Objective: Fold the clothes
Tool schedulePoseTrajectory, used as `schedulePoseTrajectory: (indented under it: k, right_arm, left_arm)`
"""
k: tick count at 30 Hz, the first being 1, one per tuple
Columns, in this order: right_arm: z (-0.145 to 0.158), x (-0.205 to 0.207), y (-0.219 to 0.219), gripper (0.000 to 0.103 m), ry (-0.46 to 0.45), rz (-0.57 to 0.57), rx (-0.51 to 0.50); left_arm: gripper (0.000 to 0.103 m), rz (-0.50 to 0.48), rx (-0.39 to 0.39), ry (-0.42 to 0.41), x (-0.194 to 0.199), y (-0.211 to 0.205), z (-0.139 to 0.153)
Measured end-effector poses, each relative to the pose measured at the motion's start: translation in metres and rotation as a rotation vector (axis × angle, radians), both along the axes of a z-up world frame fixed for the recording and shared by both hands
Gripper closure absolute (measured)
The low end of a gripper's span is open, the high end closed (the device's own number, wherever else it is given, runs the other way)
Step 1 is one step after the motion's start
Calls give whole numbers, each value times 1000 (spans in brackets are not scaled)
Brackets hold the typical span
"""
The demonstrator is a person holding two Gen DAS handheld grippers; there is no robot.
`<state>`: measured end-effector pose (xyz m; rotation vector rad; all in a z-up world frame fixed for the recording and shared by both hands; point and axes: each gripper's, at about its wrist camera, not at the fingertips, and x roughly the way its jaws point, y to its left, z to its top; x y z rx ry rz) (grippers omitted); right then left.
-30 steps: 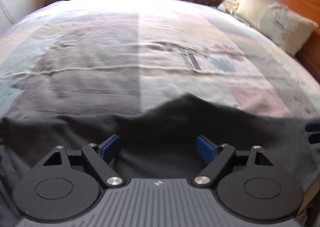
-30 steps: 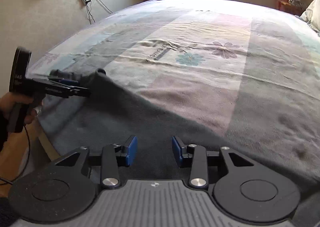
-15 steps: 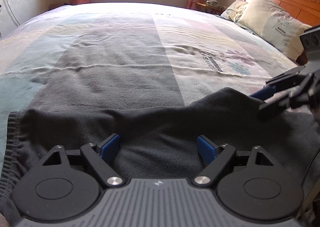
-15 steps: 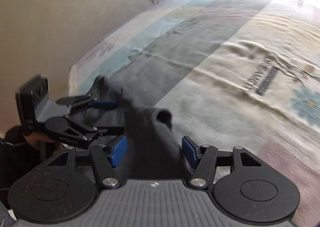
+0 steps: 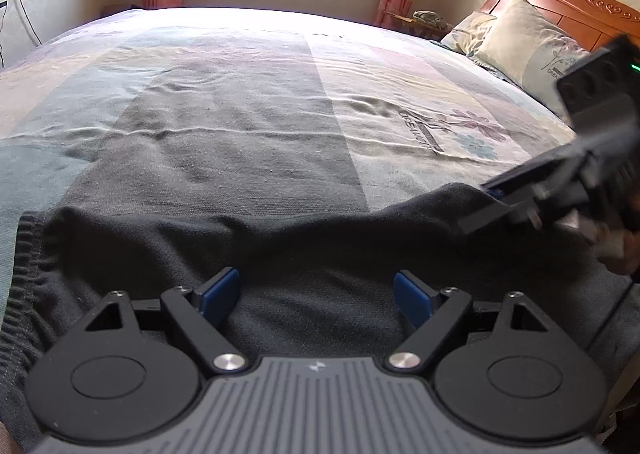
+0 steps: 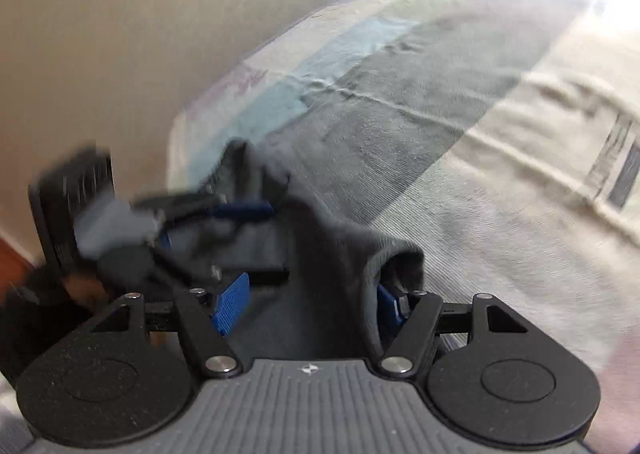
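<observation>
A dark grey garment [image 5: 320, 246] lies along the near edge of the bed, its ribbed hem [image 5: 24, 254] at the left. My left gripper [image 5: 316, 290] hovers just over it, open, the cloth under and between its blue pads without being pinched. My right gripper [image 5: 476, 208] reaches in from the right at the garment's far edge. In the right wrist view my right gripper [image 6: 308, 306] has its jaws opening, and a raised fold of the garment [image 6: 332, 254] stands between them. The left pad [image 6: 232, 308] is clear of the cloth. The left gripper [image 6: 260, 238] shows blurred just ahead.
A patchwork bedspread [image 5: 240, 134] covers the wide bed beyond the garment. Pillows [image 5: 520, 42] and a wooden headboard [image 5: 560, 2] are at the far right, with a bedside table [image 5: 420, 20] behind them. A beige wall [image 6: 120, 54] stands beside the bed's left edge.
My right gripper has swung left along the bed edge toward the left gripper, its jaws have widened, and a cloth fold now stands between them. The left gripper has shifted slightly and stayed open.
</observation>
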<state>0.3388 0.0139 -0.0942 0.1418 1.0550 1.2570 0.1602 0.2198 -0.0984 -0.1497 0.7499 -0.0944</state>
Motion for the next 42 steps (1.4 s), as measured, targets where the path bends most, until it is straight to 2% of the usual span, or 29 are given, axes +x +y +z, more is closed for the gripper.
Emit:
schedulePoseTrajectory:
  k: [4, 8, 11, 13, 16, 19, 21, 23, 24, 26, 29, 31, 35, 38, 42]
  right_arm:
    - [4, 27, 2, 33, 20, -42, 72]
    - [10, 22, -3, 34, -70, 4, -43]
    - [25, 24, -39, 33, -114, -105, -76]
    - [39, 16, -65, 33, -133, -136, -54]
    - [57, -13, -74, 32, -216, -68, -37]
    - [53, -41, -56, 31, -251, 26, -28]
    - [35, -50, -42, 31, -281, 33, -94]
    - [11, -47, -43, 33, -294, -23, -196]
    - [7, -42, -52, 44, -263, -57, -195]
    - [6, -34, -75, 44, -179, -123, -149]
    - [21, -48, -86, 37, -241, -144, -158]
    - [32, -61, -90, 34, -298, -144, -164]
    - [36, -83, -89, 33, -332, -136, -170]
    - [28, -92, -96, 33, -329, -171, -213]
    - [25, -104, -115, 33, -358, -249, -260]
  left_arm:
    - [18, 3, -27, 1, 1, 4, 1]
    - [18, 4, -53, 3, 1, 9, 2]
    - [18, 10, -69, 6, 1, 12, 4]
    - [18, 25, -82, 8, 1, 14, 10]
    - [18, 24, -100, -38, 2, 18, 21]
    - [17, 19, -150, -17, 17, 23, 16]
    - [18, 55, -136, 16, 26, 29, 8]
    - [18, 74, -118, 28, 27, 35, 6]
    - [18, 79, -105, 27, 26, 37, 7]
    - [18, 100, -40, 56, 25, 39, 9]
    - [18, 101, 26, 71, 22, 36, 18]
    - [18, 60, 50, 39, 19, 29, 24]
    - [17, -18, 0, 43, 25, 23, 20]
    - [19, 69, 0, 77, 34, 33, 11]
    - [18, 69, -50, 1, 22, 37, 34]
